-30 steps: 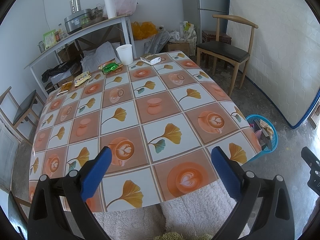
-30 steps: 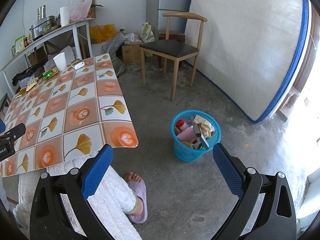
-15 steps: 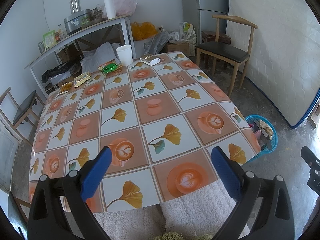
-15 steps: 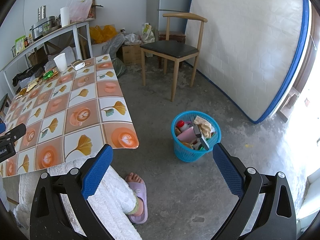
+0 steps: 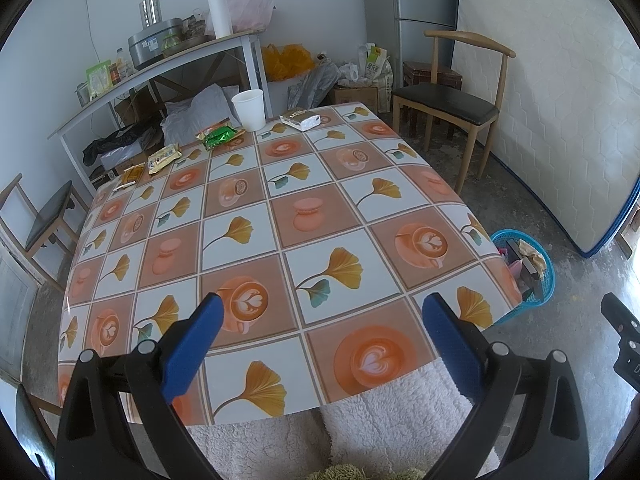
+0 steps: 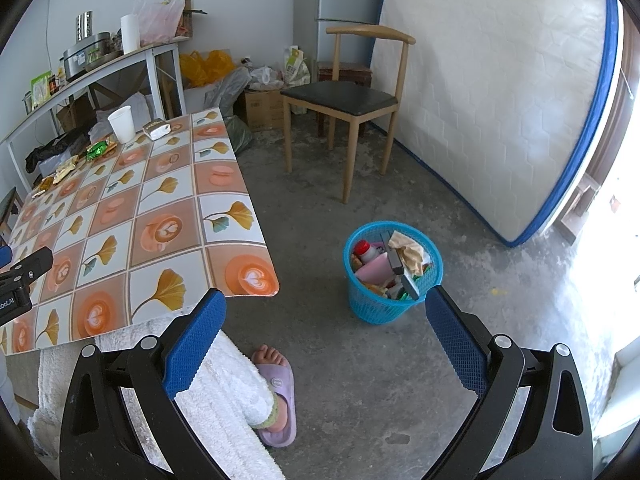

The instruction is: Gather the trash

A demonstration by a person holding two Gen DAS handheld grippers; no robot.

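Patterned counter [image 5: 280,216] with wrappers [image 5: 220,136] and a paper cup [image 5: 249,109] along its far edge, blue trash basket [image 6: 394,264] on the floor right, left hand-held gripper [image 5: 320,320] and right hand-held gripper [image 6: 322,320] both spread apart, empty.

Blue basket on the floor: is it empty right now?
No. The blue basket already holds trash, including a red-capped bottle and crumpled paper.

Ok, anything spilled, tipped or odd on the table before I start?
Nothing spilled. The white cup stands upright; wrappers lie scattered along the table's far edge. The blue basket looks nearly full.
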